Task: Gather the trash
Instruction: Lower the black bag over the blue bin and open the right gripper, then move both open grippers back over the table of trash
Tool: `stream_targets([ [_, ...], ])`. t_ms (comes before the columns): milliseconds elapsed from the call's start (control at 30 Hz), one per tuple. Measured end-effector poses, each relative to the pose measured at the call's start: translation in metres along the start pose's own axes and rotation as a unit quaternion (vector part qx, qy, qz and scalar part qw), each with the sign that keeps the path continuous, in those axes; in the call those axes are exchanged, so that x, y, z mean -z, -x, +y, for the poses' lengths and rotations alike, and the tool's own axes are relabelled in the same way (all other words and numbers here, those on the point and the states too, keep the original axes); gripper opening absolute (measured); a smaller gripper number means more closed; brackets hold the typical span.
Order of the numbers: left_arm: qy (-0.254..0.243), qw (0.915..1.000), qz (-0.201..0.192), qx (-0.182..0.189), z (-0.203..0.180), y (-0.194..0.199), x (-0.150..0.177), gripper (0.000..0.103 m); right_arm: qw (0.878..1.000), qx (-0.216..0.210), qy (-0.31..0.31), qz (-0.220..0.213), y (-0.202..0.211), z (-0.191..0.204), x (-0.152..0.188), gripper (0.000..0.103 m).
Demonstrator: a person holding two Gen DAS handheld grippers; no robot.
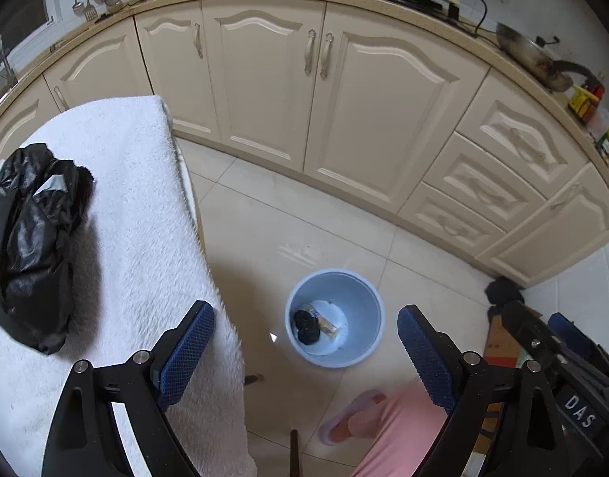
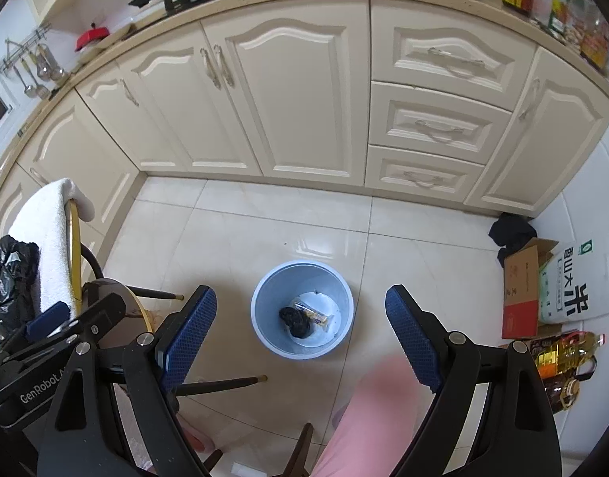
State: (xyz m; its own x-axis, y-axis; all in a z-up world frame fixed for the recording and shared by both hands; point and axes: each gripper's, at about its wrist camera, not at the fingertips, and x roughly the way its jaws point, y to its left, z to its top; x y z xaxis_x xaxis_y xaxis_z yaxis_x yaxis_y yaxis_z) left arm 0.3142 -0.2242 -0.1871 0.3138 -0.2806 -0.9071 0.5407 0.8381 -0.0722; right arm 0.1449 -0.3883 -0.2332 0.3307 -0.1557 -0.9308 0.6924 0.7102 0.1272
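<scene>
A light blue bin (image 1: 366, 298) (image 2: 336, 294) stands on the tiled floor below both grippers. Inside it lie a crumpled black scrap (image 1: 305, 325) (image 2: 294, 320) and a small yellow and white wrapper (image 1: 327, 324) (image 2: 314, 314). A crumpled black plastic bag (image 1: 30, 246) (image 2: 8, 278) lies on a white towel (image 1: 137, 214) (image 2: 52, 238) over a table at the left. My left gripper (image 1: 306, 353) hangs open high above the bin, nothing between its blue pads. My right gripper (image 2: 300, 338) is also open and empty over the bin.
Cream kitchen cabinets (image 1: 344, 99) (image 2: 288, 99) run along the back. A cardboard box (image 2: 521, 290), a rice sack (image 2: 575, 286) and oil bottles (image 2: 563, 357) stand at the right. A person's pink trouser leg (image 1: 396, 425) (image 2: 368, 417) and slipper (image 1: 346, 417) are below. Dark chair legs (image 2: 221, 383) sit lower left.
</scene>
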Motion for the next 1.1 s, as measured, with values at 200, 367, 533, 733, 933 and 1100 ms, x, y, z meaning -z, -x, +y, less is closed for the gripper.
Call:
stream_targets([
  [200, -0.016, 0.9995, -0.027, 0.006, -0.009, 0.030, 0.022, 0.092, 1.000, -0.005, -0.006, -0.023, 0.028, -0.007, 0.012, 0.089],
  [367, -0.010, 0.9968, -0.075, 0.028, -0.005, 0.066, 0.046, 0.092, 0.999, -0.013, -0.004, -0.042, 0.053, -0.008, 0.027, 0.089],
  [533, 0.001, 0.9923, -0.121, 0.030, 0.009, 0.102, 0.082, 0.091, 0.997, -0.030, 0.004, -0.067, 0.079, -0.003, 0.043, 0.089],
  [733, 0.026, 0.9792, -0.195, -0.050, 0.043, 0.147, 0.138, 0.092, 0.993, -0.046, 0.042, -0.101, 0.109, 0.015, 0.064, 0.089],
  [933, 0.118, 0.9601, -0.237, -0.090, 0.100, 0.182, 0.190, 0.092, 0.987, -0.080, 0.080, -0.115, 0.124, 0.046, 0.082, 0.094],
  [1100, 0.131, 0.9547, -0.240, -0.117, 0.122, 0.197, 0.227, 0.084, 0.981, -0.106, 0.124, -0.102, 0.123, 0.082, 0.096, 0.094],
])
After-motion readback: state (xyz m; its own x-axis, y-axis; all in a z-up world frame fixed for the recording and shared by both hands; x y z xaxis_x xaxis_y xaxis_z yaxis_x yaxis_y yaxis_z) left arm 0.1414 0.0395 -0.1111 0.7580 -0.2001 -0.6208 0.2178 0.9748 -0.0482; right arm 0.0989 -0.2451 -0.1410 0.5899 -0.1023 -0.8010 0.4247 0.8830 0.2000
